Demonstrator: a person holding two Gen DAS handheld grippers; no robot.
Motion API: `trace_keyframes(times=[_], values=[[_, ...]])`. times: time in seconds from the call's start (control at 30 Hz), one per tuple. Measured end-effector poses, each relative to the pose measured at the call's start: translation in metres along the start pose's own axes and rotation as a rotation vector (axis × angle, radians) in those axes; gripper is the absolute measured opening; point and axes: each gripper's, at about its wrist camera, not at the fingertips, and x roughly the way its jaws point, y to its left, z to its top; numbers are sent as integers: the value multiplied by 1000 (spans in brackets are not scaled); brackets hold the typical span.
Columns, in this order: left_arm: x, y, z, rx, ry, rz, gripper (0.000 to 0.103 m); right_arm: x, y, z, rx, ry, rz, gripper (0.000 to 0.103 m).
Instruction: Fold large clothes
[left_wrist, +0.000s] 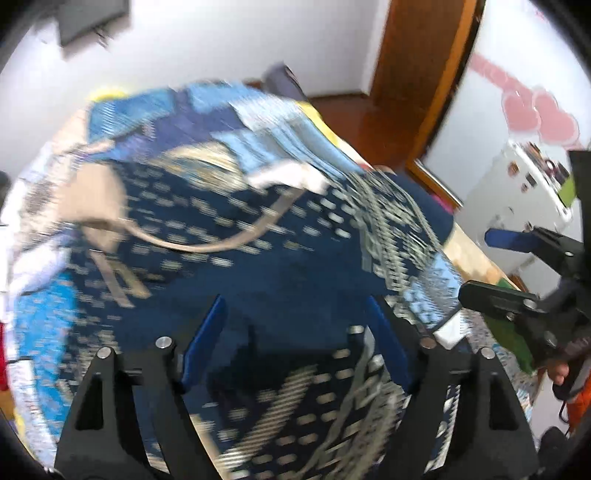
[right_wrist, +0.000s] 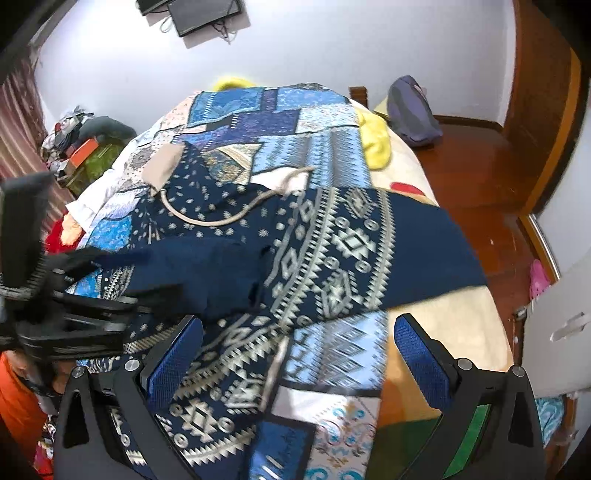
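Note:
A large navy garment (right_wrist: 325, 251) with white geometric patterns lies spread on the bed, partly folded, with a beige drawstring (right_wrist: 207, 218) looped on it. It fills the blurred left wrist view (left_wrist: 280, 258). My left gripper (left_wrist: 295, 314) is open and empty just above the navy cloth; it also shows at the left edge of the right wrist view (right_wrist: 155, 273). My right gripper (right_wrist: 299, 328) is open and empty over the garment's near edge; it also shows at the right of the left wrist view (left_wrist: 472, 264).
A blue patchwork bedspread (right_wrist: 258, 114) covers the bed. A yellow cloth (right_wrist: 376, 140) and a purple bag (right_wrist: 413, 110) lie at the far right. The wooden floor (right_wrist: 480, 177), a door and a white cabinet (right_wrist: 561, 332) are to the right. Clutter is piled at the left (right_wrist: 81, 147).

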Motion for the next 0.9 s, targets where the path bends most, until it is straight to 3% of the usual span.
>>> trace_keyframes(times=[0.17,0.27,0.37,0.5,0.63,0.9], values=[[-18,75,-24,-65,-13,175,87,21,34,13,-57,14,19,103],[-5,122,-57,-124,60,283,87,44,58,18,-102,41,19,103],[14,157,-96,-175,144,341,87,73,84,22,-163,74,-4,103],[41,185,-141,-229,232,378,87,113,108,23,-245,128,-88,103],[46,204,-165,-300,212,357,87,143,115,21,-355,194,-208,103],[41,228,-182,-387,229,348,88,130,78,19,-335,219,-222,103]])
